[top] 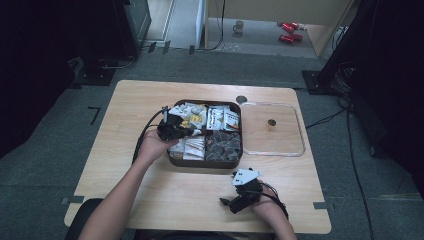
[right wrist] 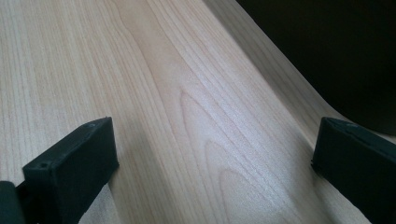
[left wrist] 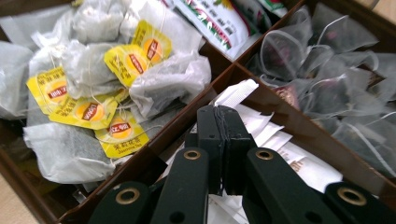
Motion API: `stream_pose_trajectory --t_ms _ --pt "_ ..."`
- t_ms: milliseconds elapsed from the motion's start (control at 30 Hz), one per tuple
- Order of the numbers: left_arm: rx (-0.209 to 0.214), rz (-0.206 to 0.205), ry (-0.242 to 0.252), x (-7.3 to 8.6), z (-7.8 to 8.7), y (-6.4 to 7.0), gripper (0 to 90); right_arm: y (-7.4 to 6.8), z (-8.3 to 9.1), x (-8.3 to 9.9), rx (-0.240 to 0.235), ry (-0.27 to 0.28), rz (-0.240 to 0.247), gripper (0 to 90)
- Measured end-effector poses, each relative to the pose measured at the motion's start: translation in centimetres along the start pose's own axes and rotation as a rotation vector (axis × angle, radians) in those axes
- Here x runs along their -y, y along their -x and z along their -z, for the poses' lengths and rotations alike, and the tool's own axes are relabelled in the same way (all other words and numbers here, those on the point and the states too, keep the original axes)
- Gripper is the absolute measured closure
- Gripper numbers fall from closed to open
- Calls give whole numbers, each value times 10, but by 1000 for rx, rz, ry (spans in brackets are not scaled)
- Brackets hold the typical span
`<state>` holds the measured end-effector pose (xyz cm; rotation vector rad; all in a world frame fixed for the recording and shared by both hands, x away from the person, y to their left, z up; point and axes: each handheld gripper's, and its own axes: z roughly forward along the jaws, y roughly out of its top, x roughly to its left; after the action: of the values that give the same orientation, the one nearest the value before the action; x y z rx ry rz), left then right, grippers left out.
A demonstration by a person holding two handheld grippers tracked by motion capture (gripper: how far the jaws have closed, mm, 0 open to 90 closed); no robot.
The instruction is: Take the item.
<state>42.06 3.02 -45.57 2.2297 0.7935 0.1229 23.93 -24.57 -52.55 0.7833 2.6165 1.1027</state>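
Note:
A brown divided tea box (top: pixel 205 163) stands mid-table. Its compartments hold tea bags with yellow tags (left wrist: pixel 126 63), printed packets (left wrist: pixel 219 21), mesh tea bags (left wrist: pixel 327 79) and white paper sachets (left wrist: pixel 299 163). My left gripper (top: pixel 172 131) hangs over the box's near-left compartment. Its jaws are pressed together (left wrist: pixel 223 116) on the edge of a white sachet (left wrist: pixel 238 91) that sticks up past their tips. My right gripper (top: pixel 227 203) rests low over the bare wood near the front edge, its jaws wide apart (right wrist: pixel 210 154) with nothing between them.
A clear square lid (top: pixel 300 149) lies on the table just right of the box. The wooden table (top: pixel 150 200) has bare wood to the left and front. On the floor beyond it are a mug (top: pixel 239 26), red objects (top: pixel 289 31) and cables.

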Motion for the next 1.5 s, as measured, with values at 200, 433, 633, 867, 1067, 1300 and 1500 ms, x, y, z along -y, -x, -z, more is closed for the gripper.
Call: stream_pose_trajectory --t_ms 200,433,633,867,1067,1300,1500 --pt "4 5 27 -1 12 1 900 0 0 0 0 0 1 0" --pt "14 16 42 0 24 0 900 0 0 0 -2 0 1 0" --pt "15 24 63 1 36 0 900 1 0 0 -6 0 4 0" --pt "6 38 82 6 48 -2 900 2 -1 -1 -13 0 10 0" --pt "21 68 103 10 59 -6 900 2 -1 -1 -14 -1 11 0" --pt "3 85 111 17 71 -12 900 2 -1 -1 -14 0 12 0" --pt "-29 98 121 21 80 -17 900 2 -1 -1 -15 0 13 0"
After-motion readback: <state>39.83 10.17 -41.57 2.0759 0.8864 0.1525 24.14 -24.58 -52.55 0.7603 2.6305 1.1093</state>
